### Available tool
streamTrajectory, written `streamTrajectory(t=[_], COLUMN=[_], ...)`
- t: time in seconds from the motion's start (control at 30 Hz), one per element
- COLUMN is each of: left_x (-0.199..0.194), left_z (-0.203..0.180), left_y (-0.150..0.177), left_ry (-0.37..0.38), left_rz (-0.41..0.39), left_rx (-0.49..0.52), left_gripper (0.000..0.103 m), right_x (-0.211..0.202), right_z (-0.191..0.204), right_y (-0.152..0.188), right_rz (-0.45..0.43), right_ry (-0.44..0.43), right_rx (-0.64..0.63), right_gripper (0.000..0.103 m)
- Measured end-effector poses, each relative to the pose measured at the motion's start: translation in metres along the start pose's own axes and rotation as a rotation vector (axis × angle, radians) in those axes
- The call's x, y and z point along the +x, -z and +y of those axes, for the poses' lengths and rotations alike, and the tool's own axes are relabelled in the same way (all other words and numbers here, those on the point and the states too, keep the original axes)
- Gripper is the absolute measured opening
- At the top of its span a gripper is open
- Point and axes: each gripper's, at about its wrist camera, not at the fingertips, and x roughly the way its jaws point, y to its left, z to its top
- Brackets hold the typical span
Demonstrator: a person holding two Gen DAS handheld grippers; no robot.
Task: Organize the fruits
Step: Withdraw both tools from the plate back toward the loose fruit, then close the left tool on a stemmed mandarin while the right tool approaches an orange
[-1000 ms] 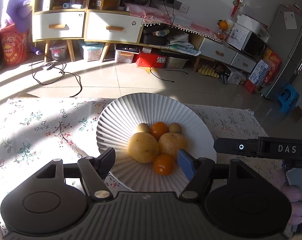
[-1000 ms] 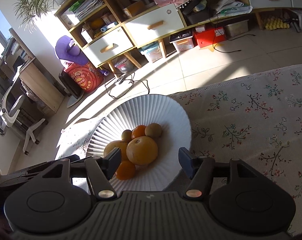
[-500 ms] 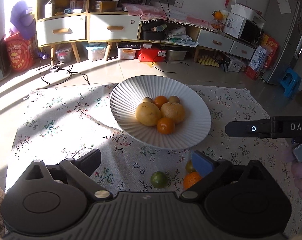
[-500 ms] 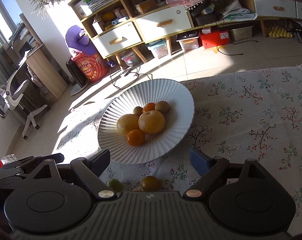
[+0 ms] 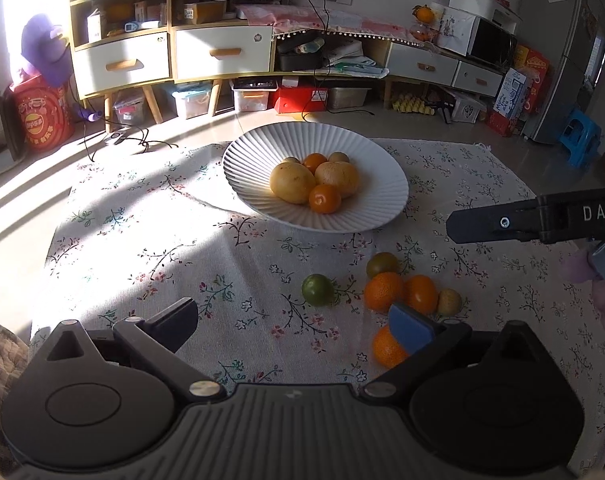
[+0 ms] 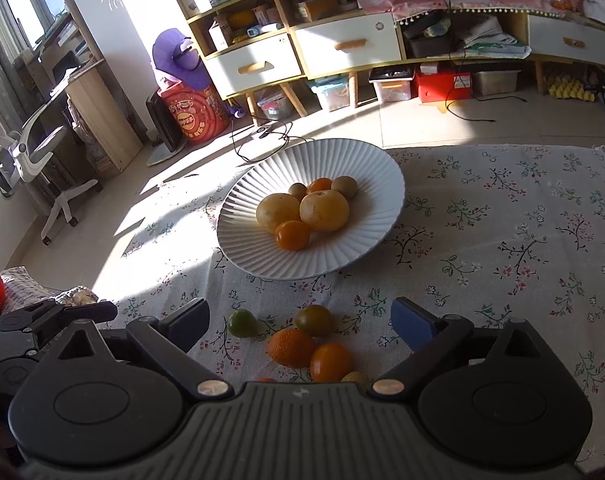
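A white ribbed plate (image 5: 382,184) (image 6: 342,256) on the floral cloth holds several fruits: two large yellow ones (image 5: 292,182), small oranges and small brown ones. Loose fruit lies on the cloth nearer me: a green one (image 5: 317,289) (image 6: 241,323), a dark green-brown one (image 5: 381,264) (image 6: 313,320), several oranges (image 5: 383,291) (image 6: 291,347) and a small tan one (image 5: 448,302). My left gripper (image 5: 292,326) is open and empty above the cloth, its right finger over an orange (image 5: 386,347). My right gripper (image 6: 300,320) is open and empty above the loose fruit; its body shows in the left wrist view (image 5: 534,220).
The floral cloth (image 5: 150,240) covers the table; its far edge is just behind the plate. Beyond are the tiled floor, drawers and shelves (image 5: 222,52), cables and a red bag (image 5: 38,120). A knitted item (image 6: 26,284) lies at the left edge.
Both grippers have pulled back and up from the plate. The plate now looks farther off, and the loose fruit on the cloth has come into view in front of them.
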Motion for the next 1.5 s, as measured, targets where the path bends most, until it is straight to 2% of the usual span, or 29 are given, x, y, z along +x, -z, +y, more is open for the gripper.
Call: streamTrajectory(t=[0.3, 0.47, 0.63, 0.83, 0.9, 0.97, 1.13, 1.4, 1.5], left_x=[-0.001, 0.006, 0.008, 0.019, 0.024, 0.029, 0.038, 0.051, 0.051], left_z=[-0.004, -0.011, -0.021, -0.031, -0.034, -0.039, -0.048, -0.058, -0.059], left_y=[0.023, 0.04, 0.048, 0.049, 0.048, 0.048, 0.044, 0.041, 0.041], left_ry=[0.02, 0.037, 0.039, 0.08, 0.099, 0.124, 0.158, 0.151, 0.152], left_rz=[0.007, 0.039, 0.014, -0.01, -0.005, -0.002, -0.01, 0.024, 0.03], left_rx=[0.013, 0.016, 0.066, 0.067, 0.075, 0.077, 0.08, 0.101, 0.104], left_gripper=[0.095, 0.095, 0.095, 0.094, 0.091, 0.082, 0.069, 0.045, 0.03], right_x=[-0.005, 0.0, -0.002, -0.006, -0.005, -0.005, -0.001, 0.001, 0.004], right_z=[0.005, 0.007, 0.008, 0.007, 0.003, -0.001, -0.008, -0.012, -0.012], right_y=[0.022, 0.035, 0.046, 0.052, 0.052, 0.051, 0.048, 0.045, 0.043], right_rz=[-0.009, 0.001, 0.038, 0.04, 0.042, 0.043, 0.048, 0.05, 0.055], right_ry=[0.025, 0.036, 0.029, 0.039, 0.046, 0.051, 0.049, 0.034, 0.021], right_rx=[-0.066, -0.102, -0.108, -0.129, -0.122, -0.111, -0.066, -0.031, -0.014], right_gripper=[0.099, 0.099, 0.099, 0.099, 0.099, 0.099, 0.099, 0.099, 0.098])
